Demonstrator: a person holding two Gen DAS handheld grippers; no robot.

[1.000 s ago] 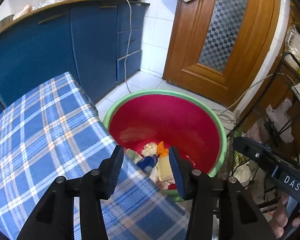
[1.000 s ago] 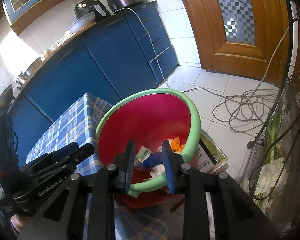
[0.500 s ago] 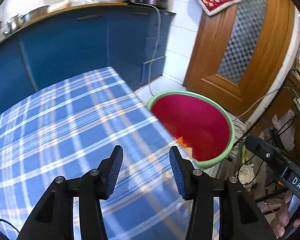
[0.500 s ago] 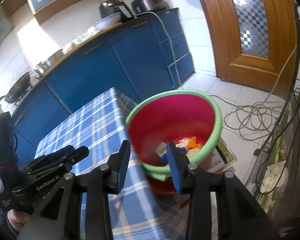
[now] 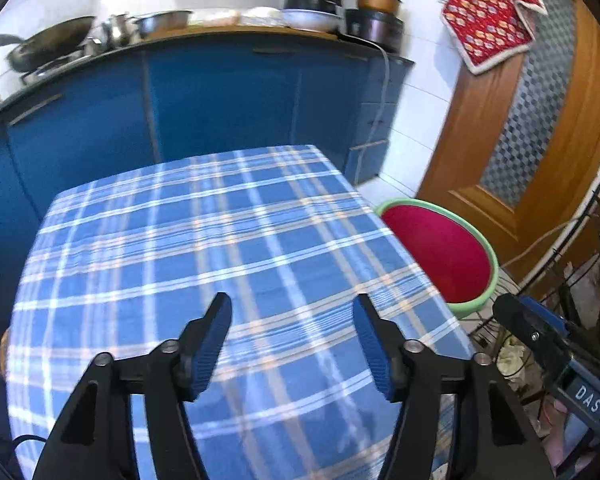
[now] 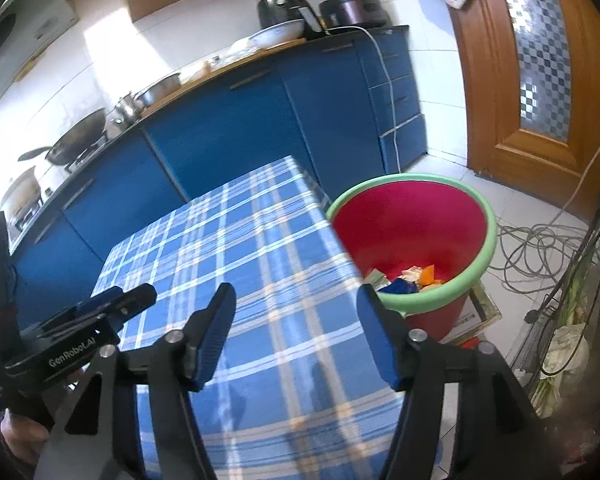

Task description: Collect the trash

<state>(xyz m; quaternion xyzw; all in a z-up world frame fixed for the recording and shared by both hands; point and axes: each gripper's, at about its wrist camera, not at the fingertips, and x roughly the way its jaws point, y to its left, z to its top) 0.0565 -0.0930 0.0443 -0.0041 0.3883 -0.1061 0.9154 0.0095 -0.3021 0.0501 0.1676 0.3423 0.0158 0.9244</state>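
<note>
The red bucket (image 6: 410,236) with a green rim stands on the floor just beside the table's checked cloth (image 5: 204,248), with trash (image 6: 410,278) at its bottom. Blue cabinets (image 5: 204,100) stand behind the table. Above the cloth, the left gripper (image 5: 292,314) and right gripper (image 6: 296,304) have just been opening; both are wide apart and hold nothing.

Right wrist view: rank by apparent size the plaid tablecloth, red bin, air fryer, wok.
1. plaid tablecloth, largest by far.
2. red bin.
3. wok and air fryer: look alike in extent; both sit far back on the counter, so I won't rank them.
</note>
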